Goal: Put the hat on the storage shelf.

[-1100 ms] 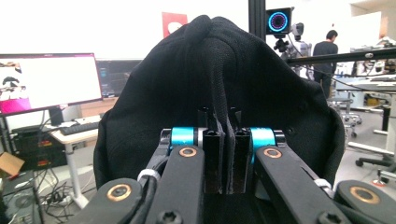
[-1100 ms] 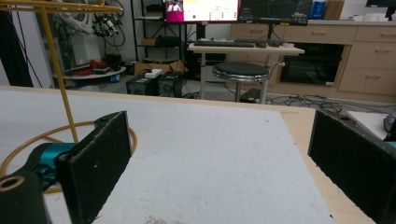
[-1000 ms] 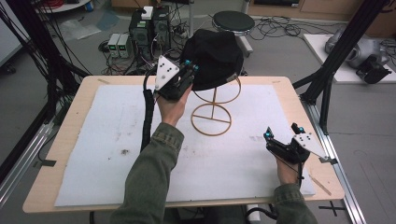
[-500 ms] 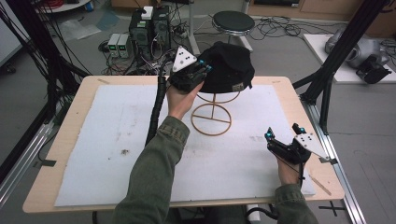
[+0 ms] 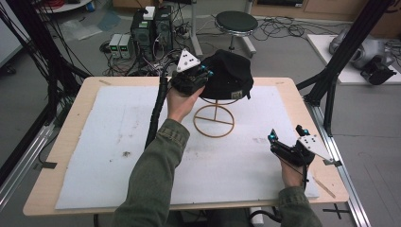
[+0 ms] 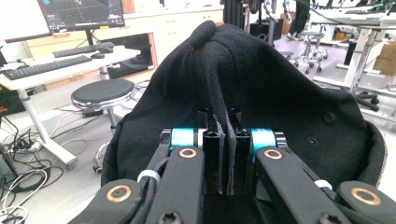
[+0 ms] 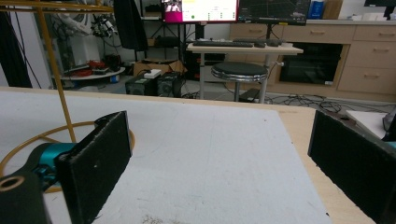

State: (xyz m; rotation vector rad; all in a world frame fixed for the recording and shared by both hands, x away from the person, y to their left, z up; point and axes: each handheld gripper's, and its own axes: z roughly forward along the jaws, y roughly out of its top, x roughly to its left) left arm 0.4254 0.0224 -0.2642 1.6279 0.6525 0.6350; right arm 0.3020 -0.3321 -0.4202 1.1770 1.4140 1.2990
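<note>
No legible writing

We can read no text, brand or number anywhere (the monitor (image 7: pixel 201 10) screens and the small patch on the black cap (image 5: pixel 236 93) are too blurred).

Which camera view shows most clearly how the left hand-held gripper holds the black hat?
The left gripper view: its jaws are closed on a fold of the black hat. The high view shows the left hand-held gripper at the hat's edge over the gold wire stand, pinch hidden. The right gripper view shows the stand's ring and post.

The black cap (image 6: pixel 261 88) is matt woven cloth; the gold wire stand (image 5: pixel 215 120) is glossy metal; the pale wooden table (image 5: pixel 80 101) carries a rough white mat (image 5: pixel 108 127).
</note>
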